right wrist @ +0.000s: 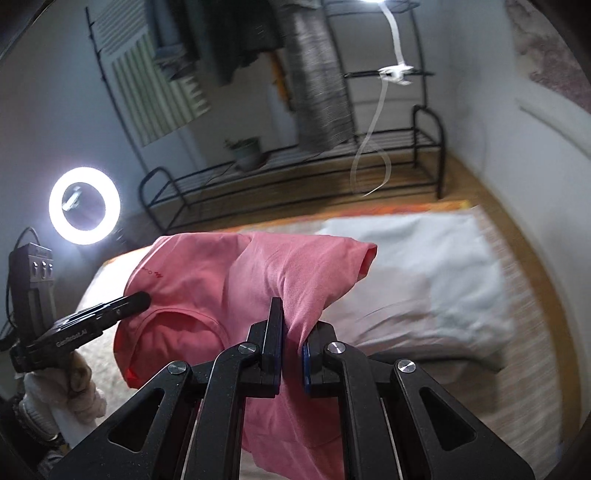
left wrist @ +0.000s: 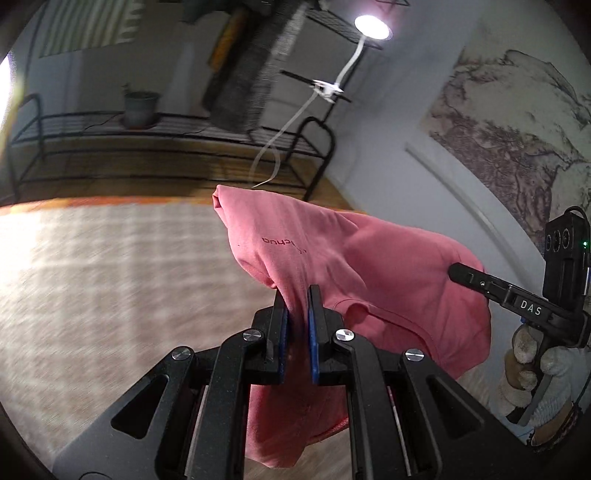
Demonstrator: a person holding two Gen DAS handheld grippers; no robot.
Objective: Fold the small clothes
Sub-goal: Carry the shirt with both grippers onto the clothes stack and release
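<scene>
A small pink T-shirt (left wrist: 332, 258) hangs in the air between both grippers, its neckline sagging between them. My left gripper (left wrist: 298, 299) is shut on a bunch of the shirt's cloth near one shoulder. In the right wrist view the same pink T-shirt (right wrist: 221, 280) drapes over my right gripper (right wrist: 295, 314), which is shut on cloth near the other shoulder. Each gripper shows in the other's view: the right gripper (left wrist: 458, 271) at the right edge, the left gripper (right wrist: 142, 297) at the left, both held by gloved hands.
Below lies a beige woven surface (left wrist: 110, 277) with an orange far edge. A pale grey-blue cloth (right wrist: 424, 273) lies spread on it to the right. Behind stand a black metal rack (right wrist: 295, 173) with a potted plant (right wrist: 247, 151), hanging clothes, a clip lamp (left wrist: 371, 27) and a ring light (right wrist: 84, 205).
</scene>
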